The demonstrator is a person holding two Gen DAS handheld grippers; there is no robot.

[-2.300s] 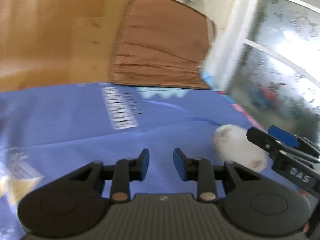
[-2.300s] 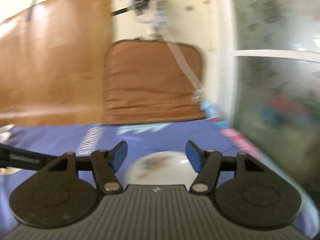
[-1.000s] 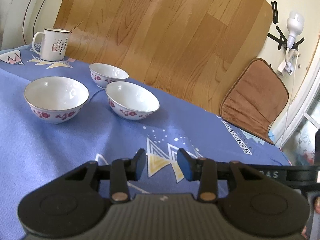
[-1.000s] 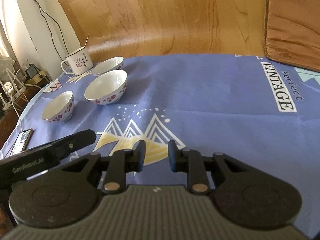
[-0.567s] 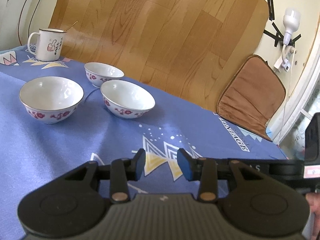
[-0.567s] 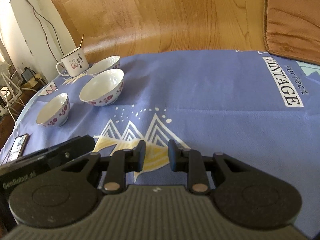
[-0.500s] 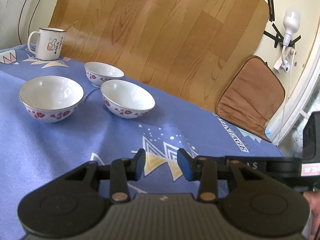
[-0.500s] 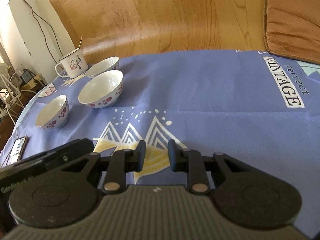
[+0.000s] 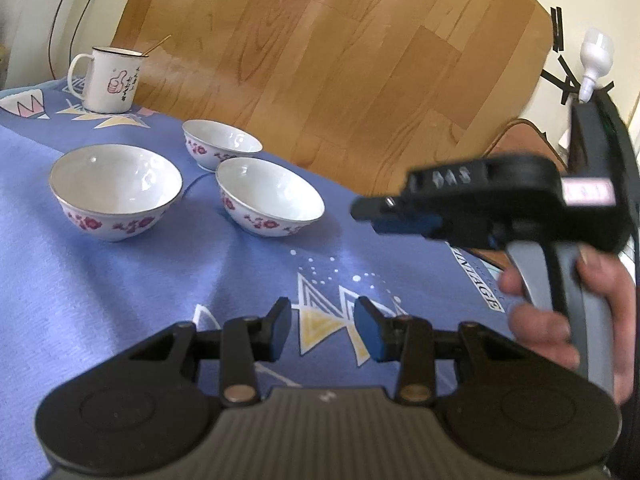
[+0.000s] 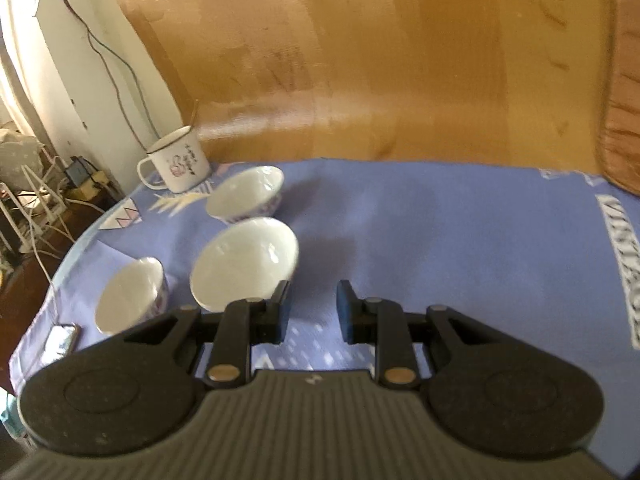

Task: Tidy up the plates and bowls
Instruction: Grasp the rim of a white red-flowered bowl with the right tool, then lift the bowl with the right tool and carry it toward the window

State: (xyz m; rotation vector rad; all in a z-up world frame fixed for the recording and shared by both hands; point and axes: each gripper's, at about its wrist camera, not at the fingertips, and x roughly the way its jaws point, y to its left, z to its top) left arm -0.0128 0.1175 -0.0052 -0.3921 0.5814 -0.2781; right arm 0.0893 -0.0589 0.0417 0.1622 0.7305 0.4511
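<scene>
Right tool [image 10: 310, 312]: jaws slightly apart, nothing between them. Nearest bowl [image 10: 244, 266] sits just ahead-left of its left finger, round, rim up. Left tool [image 9: 322, 328], also empty, is farther back; right one's nearer.

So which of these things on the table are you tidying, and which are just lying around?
For the job:
- left bowl
- middle bowl
- far bowl

Just lying about:
- enamel mug
- phone at the cloth's edge
- brown cushion
- blue tablecloth
</scene>
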